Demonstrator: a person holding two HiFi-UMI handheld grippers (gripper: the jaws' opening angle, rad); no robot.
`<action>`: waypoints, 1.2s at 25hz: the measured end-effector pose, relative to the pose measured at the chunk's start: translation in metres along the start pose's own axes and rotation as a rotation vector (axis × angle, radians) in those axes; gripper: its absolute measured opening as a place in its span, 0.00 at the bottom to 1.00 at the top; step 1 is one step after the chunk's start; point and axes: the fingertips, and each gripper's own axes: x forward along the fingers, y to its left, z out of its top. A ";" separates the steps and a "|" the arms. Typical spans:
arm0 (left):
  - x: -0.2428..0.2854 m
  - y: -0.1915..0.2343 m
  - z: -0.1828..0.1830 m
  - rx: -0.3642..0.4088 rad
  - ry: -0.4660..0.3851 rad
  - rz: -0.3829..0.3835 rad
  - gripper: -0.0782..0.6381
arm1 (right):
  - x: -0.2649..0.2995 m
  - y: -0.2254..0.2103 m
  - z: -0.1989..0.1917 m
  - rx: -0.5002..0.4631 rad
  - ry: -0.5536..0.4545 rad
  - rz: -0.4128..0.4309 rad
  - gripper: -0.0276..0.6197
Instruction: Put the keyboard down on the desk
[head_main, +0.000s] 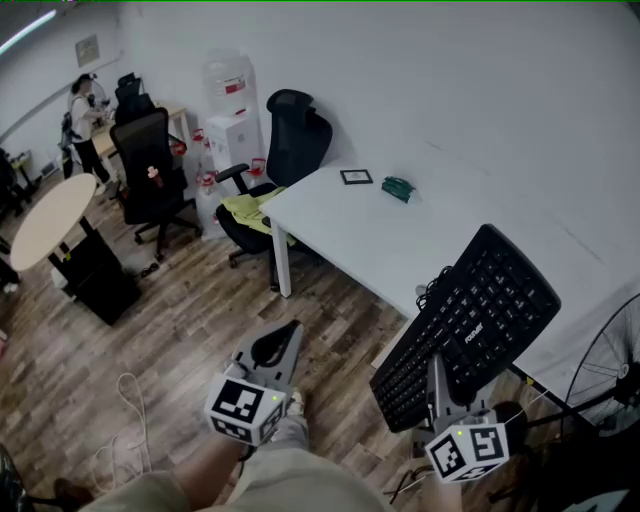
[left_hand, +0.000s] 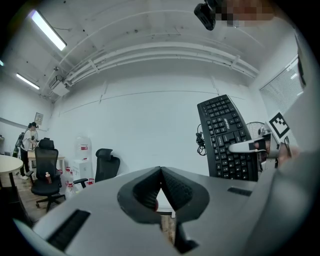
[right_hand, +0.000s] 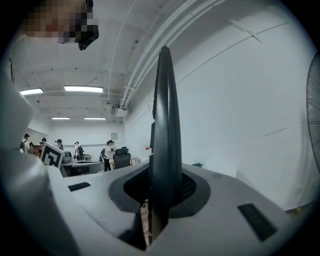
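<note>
A black keyboard (head_main: 470, 322) hangs tilted in the air over the near edge of the white desk (head_main: 400, 245). My right gripper (head_main: 438, 385) is shut on its near long edge, and in the right gripper view the keyboard (right_hand: 165, 130) stands edge-on between the jaws. A coiled black cable (head_main: 434, 287) dangles at the keyboard's far side. My left gripper (head_main: 278, 350) is shut with nothing in it, held low over the wooden floor to the left of the keyboard. From the left gripper view the keyboard (left_hand: 227, 137) shows at the right with the right gripper on it.
On the desk's far end lie a small framed card (head_main: 356, 177) and a green object (head_main: 398, 188). A black office chair (head_main: 275, 170) with a yellow cloth stands at the desk's left end. A fan (head_main: 610, 370) stands at the right. A person (head_main: 82, 120) works at the far left.
</note>
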 end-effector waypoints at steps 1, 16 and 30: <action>0.009 0.010 0.000 -0.004 0.001 0.002 0.14 | 0.012 -0.002 -0.001 0.001 0.007 -0.001 0.18; 0.156 0.163 0.020 0.007 -0.014 -0.035 0.14 | 0.233 -0.010 0.001 0.012 0.061 -0.043 0.18; 0.246 0.270 0.008 -0.004 0.023 -0.044 0.14 | 0.388 -0.013 -0.018 0.107 0.091 -0.045 0.18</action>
